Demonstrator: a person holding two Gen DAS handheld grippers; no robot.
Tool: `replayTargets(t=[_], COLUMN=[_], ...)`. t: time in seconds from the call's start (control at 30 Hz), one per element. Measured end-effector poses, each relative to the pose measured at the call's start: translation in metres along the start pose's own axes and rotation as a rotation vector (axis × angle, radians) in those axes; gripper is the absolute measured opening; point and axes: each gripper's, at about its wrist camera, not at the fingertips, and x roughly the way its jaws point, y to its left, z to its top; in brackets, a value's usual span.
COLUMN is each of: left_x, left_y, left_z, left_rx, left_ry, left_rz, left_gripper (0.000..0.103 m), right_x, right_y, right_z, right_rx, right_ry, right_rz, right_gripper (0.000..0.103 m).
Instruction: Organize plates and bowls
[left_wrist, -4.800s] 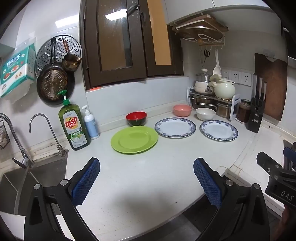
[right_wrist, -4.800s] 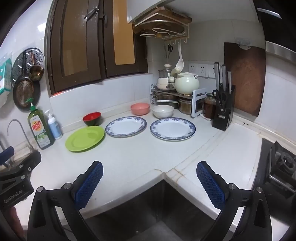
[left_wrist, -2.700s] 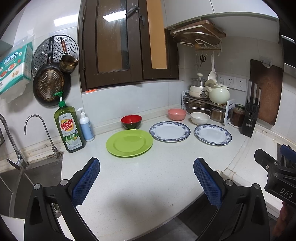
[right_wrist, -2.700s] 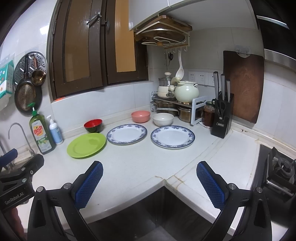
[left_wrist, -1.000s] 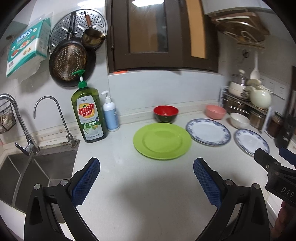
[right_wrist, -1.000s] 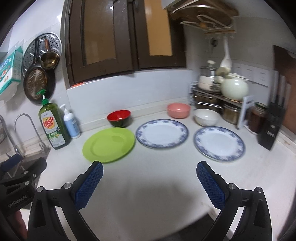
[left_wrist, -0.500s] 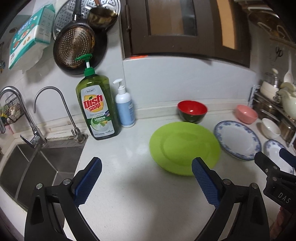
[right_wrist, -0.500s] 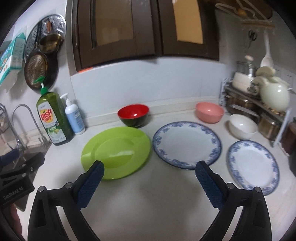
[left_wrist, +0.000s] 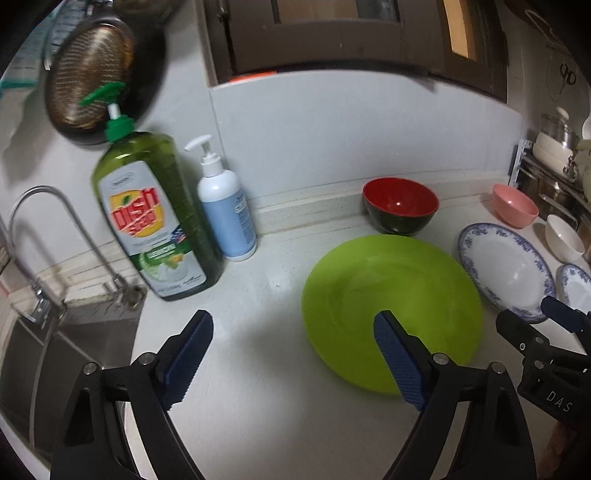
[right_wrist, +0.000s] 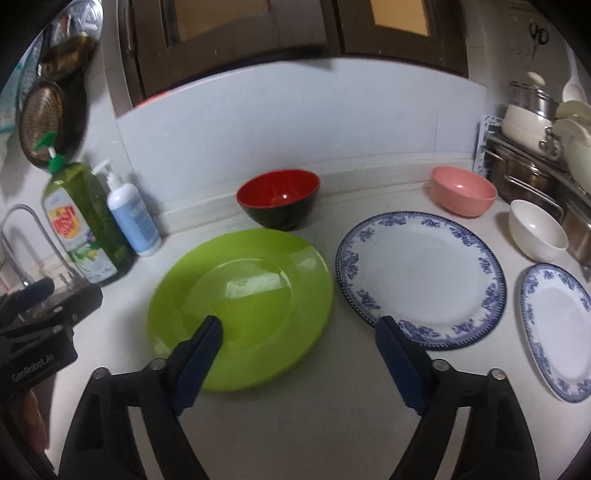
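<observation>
— Well, how are the claws held?
— The left claw (left_wrist: 291, 354) and right claw (right_wrist: 299, 354) are both spread wide, and nothing is gripped.
— And the green plate (right_wrist: 240, 306)?
— It is laid on the bench (right_wrist: 332, 406), under the left claw's right finger and the right claw's left finger.

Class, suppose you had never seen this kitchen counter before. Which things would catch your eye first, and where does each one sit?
The green plate stands out first, lying flat mid-counter in front of the red bowl at the wall. To its right lie two blue-rimmed plates, a large one and another at the frame's edge. At the left, the green soap bottle stands by the sink, and both pairs of jaws hang open over the counter.
</observation>
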Motion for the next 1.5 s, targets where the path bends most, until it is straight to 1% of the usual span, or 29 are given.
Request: replayTargets(t=[0.17,0.3,0.43,0.53,0.83,1.1,1.17,1.27,1.5], left_x=[0.039,0.065,0.085,0.097,0.117,0.13,0.132,0.135,0.135], left_y=[-0.005,-0.008,-0.011,-0.011,-0.012,-0.01,-0.008,-0.009,-0.01], left_z=[0.006,0.006,0.003,0.003,0.007,0.007,0.007,0.005,0.003], left_rx=[0.05,0.054,0.061,0.058,0.063,0.035,0.026,0.025,0.044], left_ry=[0.03,0.062,0.1,0.122,0.138,0.183,0.193,0.21,0.218], left_rz=[-0.035,-0.07,-0.098,-0.117,-0.133,-0.161,-0.169,-0.183,-0.165], left_gripper=[0.084,0.083,0.077,0.075,0.064,0.051,0.046,0.042,0.04], right_x=[0.033,0.052,0.063,0.073,0.089,0.096,0.097,0.1,0.103], right_y=[-0.003,-0.005,-0.004,-0.004,-0.005,-0.003,-0.002,-0.004,-0.004], right_z=[0.001,0.001,0.0,0.001,0.006,0.011,0.011,0.013,0.013], right_rx=[0.02,0.036,0.035,0.034,0.032,0.014,0.007,-0.003,-0.021], right_ry=[0.051,0.086,0.106,0.119,0.134,0.141,0.143,0.151,0.166], right_rz=[-0.021,-0.032,-0.034,-0.032,-0.04,-0.046,-0.055,-0.063,-0.073], right_gripper=[0.075,0.071,0.066,0.063,0.057,0.05,0.047,0.044,0.039])
